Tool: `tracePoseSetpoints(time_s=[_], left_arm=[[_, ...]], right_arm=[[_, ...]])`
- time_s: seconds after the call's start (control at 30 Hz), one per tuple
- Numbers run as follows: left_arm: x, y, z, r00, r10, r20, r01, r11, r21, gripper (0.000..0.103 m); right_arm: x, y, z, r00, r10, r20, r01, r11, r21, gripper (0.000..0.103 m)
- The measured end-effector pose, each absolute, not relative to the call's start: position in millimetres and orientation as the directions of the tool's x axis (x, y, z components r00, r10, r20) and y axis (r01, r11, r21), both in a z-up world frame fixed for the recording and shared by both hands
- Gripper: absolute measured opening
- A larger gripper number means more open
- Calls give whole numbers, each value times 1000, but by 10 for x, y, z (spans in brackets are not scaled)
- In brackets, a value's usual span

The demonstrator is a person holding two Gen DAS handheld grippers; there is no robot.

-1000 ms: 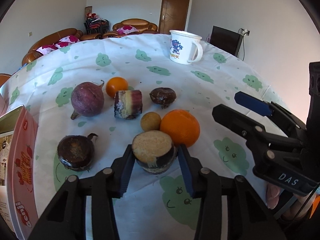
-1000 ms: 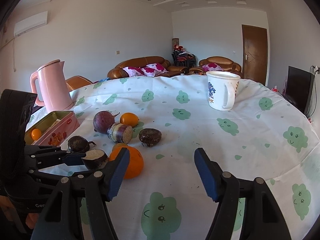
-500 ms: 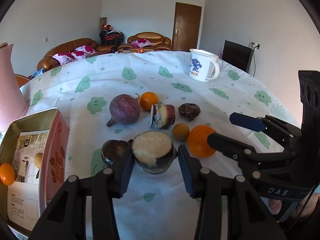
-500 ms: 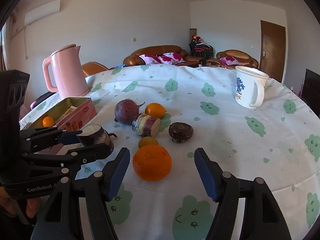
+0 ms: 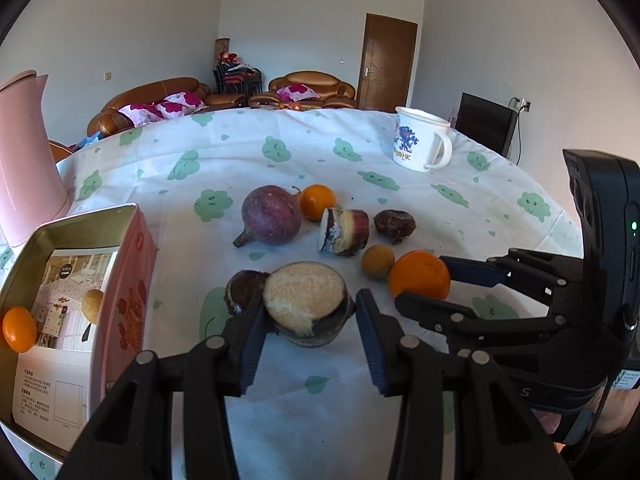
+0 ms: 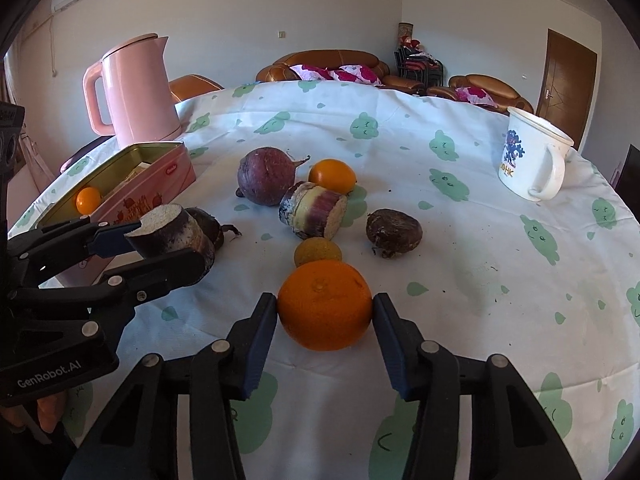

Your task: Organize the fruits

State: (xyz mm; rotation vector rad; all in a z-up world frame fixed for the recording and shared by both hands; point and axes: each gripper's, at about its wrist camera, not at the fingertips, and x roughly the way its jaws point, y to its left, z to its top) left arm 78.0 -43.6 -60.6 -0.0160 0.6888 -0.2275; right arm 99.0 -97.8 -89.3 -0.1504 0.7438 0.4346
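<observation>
My left gripper (image 5: pixel 310 314) is shut on a dark cut chunk with a pale cut face (image 5: pixel 306 302) and holds it above the cloth; it also shows in the right wrist view (image 6: pixel 168 232). My right gripper (image 6: pixel 325 308) has its fingers touching both sides of the large orange (image 6: pixel 324 304), which rests on the cloth. A pink open tin (image 5: pixel 76 280) at the left holds a small orange (image 5: pixel 18 328) and a small brown fruit (image 5: pixel 93 303). A purple round root (image 6: pixel 266 176), a small orange (image 6: pixel 332 176), a striped cut chunk (image 6: pixel 314 210), a brown fruit (image 6: pixel 394 232) and a small tan fruit (image 6: pixel 317 251) lie on the cloth.
A pink kettle (image 6: pixel 132 88) stands behind the tin. A white mug (image 6: pixel 532 154) stands at the far right. Another dark round fruit (image 6: pixel 212 228) lies behind the left gripper. The table (image 6: pixel 480 264) has a white cloth with green prints.
My left gripper has lifted the cut chunk and carried it left toward the tin. My right gripper has moved in and closed its fingers around the large orange.
</observation>
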Motion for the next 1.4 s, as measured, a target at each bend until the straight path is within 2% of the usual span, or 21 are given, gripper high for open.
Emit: tracePoseSetpoints(time_s=[1.4], left_arm=[[572, -477, -487, 818, -192, -542, 202, 978, -41, 45]], right_arm=[[575, -1083, -684, 817, 348, -461, -411, 911, -41, 50]])
